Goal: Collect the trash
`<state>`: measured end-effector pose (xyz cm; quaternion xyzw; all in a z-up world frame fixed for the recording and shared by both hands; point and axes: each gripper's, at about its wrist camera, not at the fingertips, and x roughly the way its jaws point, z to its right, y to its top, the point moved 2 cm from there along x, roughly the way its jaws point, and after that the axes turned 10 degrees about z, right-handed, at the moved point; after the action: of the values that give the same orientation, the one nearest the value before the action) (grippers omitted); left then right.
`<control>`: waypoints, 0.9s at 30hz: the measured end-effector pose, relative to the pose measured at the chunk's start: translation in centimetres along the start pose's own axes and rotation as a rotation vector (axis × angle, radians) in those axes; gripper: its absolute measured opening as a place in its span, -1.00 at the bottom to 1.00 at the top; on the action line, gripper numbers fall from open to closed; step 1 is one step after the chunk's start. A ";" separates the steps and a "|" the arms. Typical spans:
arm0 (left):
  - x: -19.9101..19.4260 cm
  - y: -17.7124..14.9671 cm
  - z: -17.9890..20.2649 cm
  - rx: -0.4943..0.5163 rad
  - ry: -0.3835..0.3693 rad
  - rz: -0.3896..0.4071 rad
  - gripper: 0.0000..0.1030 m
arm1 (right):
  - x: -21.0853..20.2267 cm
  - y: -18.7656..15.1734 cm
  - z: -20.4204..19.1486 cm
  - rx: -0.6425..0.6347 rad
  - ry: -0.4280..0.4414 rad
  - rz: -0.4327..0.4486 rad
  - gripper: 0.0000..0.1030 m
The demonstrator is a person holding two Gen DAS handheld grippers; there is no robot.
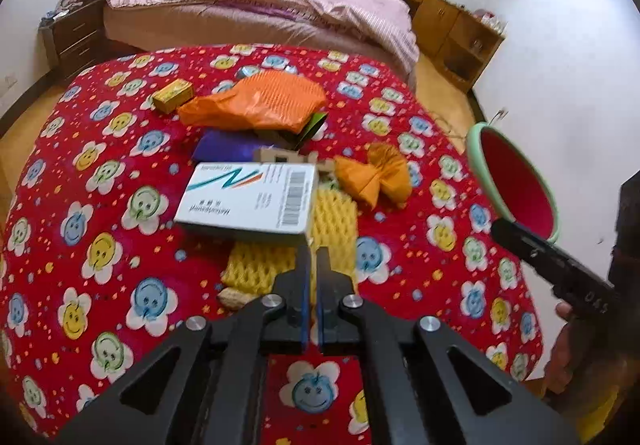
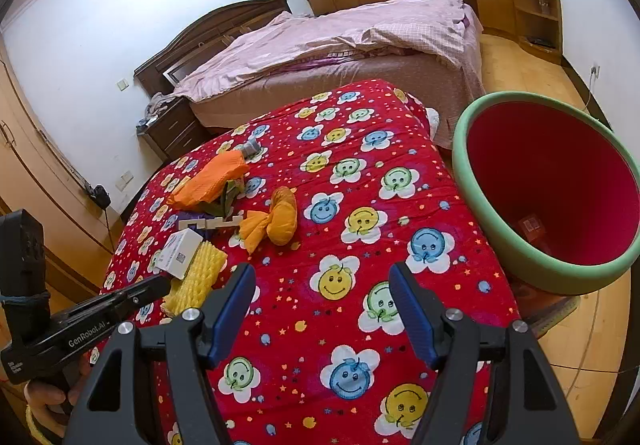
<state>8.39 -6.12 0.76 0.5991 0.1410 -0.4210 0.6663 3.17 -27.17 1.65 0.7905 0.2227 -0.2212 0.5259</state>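
Note:
On the red flowered cloth [image 1: 100, 205] lies a heap of trash. My left gripper [image 1: 314, 251] is shut on the near right corner of a white medicine box [image 1: 248, 201], which sits tilted over a yellow foam net [image 1: 332, 217]. The right wrist view shows that gripper [image 2: 160, 283] reaching the same box [image 2: 178, 251] from the left. My right gripper [image 2: 320, 269] hangs open over bare cloth with nothing between its blue pads. A red bin with a green rim [image 2: 472, 149] stands off the table's right edge, a small packet [image 2: 530, 225] at its bottom.
Behind the box lie an orange net bag [image 1: 260, 101], a twisted orange wrapper [image 1: 376, 177], a purple bag [image 1: 228, 149], a small yellow box [image 1: 172, 95] and a cardboard piece [image 2: 212, 223]. A nutshell [image 1: 236, 297] lies near the foam. A bed stands beyond the table.

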 end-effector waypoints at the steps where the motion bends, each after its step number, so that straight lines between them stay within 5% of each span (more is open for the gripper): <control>1: 0.2 -0.2 0.0 0.009 0.012 -0.009 -0.63 | 0.0 0.0 0.0 0.000 0.001 -0.001 0.39; 4: 0.8 -0.7 0.4 0.037 0.040 -0.023 -0.21 | 0.1 -0.1 0.0 0.003 0.003 -0.004 0.39; 12: 2.7 -1.7 1.3 0.112 0.127 -0.042 -0.15 | 0.0 -0.3 0.4 0.011 0.001 -0.002 0.39; 21: 0.9 -1.4 1.8 0.107 0.057 0.010 -0.80 | 0.0 -0.3 1.2 0.029 -0.002 0.001 0.39; 27: -0.7 -0.8 2.7 0.068 -0.034 0.030 -0.84 | 0.1 -0.3 1.0 0.023 0.003 0.000 0.39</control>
<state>6.55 -8.25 1.33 0.6164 0.1061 -0.4254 0.6541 2.94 -28.00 1.05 0.7967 0.2213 -0.2225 0.5165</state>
